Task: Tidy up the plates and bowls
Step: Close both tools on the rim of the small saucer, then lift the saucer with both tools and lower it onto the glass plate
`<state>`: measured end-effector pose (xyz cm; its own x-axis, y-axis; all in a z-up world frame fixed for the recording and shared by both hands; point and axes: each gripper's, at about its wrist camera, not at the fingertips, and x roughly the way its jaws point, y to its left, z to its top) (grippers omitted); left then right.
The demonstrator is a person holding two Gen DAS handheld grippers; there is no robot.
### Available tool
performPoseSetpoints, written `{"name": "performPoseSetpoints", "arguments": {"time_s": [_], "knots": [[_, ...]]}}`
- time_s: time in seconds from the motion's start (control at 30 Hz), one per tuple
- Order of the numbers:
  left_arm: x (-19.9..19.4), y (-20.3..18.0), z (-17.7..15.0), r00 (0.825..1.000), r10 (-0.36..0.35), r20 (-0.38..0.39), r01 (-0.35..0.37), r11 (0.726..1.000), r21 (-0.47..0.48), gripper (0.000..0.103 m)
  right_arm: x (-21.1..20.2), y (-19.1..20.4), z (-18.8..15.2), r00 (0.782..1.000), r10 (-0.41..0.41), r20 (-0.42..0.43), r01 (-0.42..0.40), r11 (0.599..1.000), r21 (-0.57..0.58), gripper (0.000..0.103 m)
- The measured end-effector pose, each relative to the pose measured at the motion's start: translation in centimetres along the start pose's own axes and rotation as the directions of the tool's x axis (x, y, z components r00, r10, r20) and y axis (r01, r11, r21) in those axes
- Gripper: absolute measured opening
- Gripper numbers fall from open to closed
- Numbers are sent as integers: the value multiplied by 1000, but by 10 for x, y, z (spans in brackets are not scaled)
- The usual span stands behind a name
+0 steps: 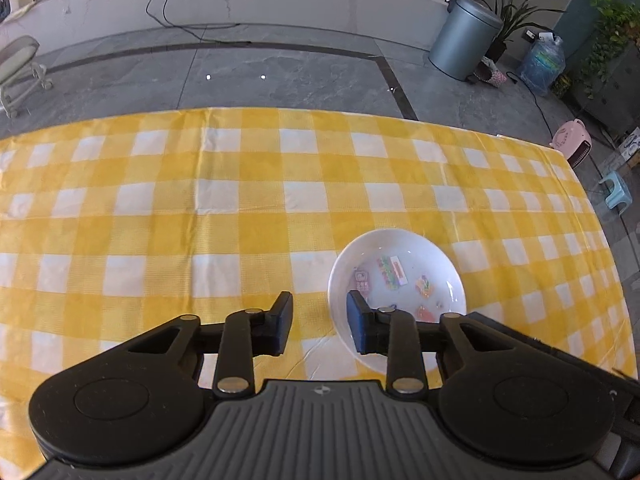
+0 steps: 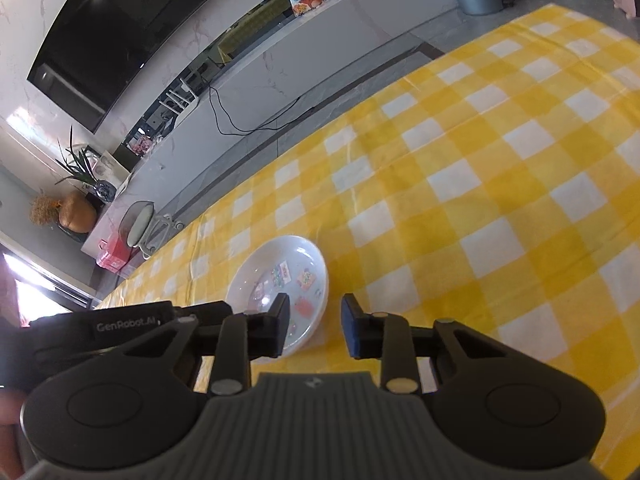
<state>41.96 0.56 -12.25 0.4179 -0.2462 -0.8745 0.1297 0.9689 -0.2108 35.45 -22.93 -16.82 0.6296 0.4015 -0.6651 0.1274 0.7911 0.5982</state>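
A white shallow bowl (image 1: 400,256) with small colourful pictures inside sits on the yellow checked tablecloth (image 1: 240,200). My left gripper (image 1: 318,320) straddles its near left rim: one finger hangs over the inside, the other over the cloth, and the pads stand apart from the rim. In the right wrist view the same bowl (image 2: 288,268) has its right rim between the fingers of my right gripper (image 2: 314,322), also with gaps on both sides. The left gripper's black body (image 2: 120,328) shows at the bowl's left side.
The table's far edge (image 1: 280,110) runs across the view, with grey floor beyond. Off the table stand a grey bin (image 1: 464,40), a pink heater (image 1: 572,144), a blue stool (image 1: 616,188) and a chair (image 1: 20,64). A dark TV (image 2: 120,32) hangs on the wall.
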Motion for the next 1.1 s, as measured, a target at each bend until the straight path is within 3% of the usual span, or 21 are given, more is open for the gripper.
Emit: {"name": "performPoseSetpoints", "arguments": {"time_s": [0.27,0.37,0.43,0.7,0.9,1.1], "knots": [[5,-4,-2,1000,6,31,-6,1000,12,17,10,-6,-4,1000,28,-2,-27,999,17,22],[6,-5,-2,1000,-16,23,15,1000,11,6,12,-7,-5,1000,26,-7,-26,999,20,13],[2,-8,-3,1000,-10,30,10,1000,17,5,12,-7,-6,1000,22,-3,-22,999,24,6],[-30,-20,-6,999,14,51,-14,1000,11,3,-3,1,-7,1000,21,-2,-21,999,27,4],[-68,-36,-21,996,51,77,-51,999,-5,3,-35,6,-9,998,59,0,-59,996,65,4],[-105,-43,-47,995,39,87,-33,997,-71,3,-77,14,-18,997,71,-8,-70,994,86,3]]}}
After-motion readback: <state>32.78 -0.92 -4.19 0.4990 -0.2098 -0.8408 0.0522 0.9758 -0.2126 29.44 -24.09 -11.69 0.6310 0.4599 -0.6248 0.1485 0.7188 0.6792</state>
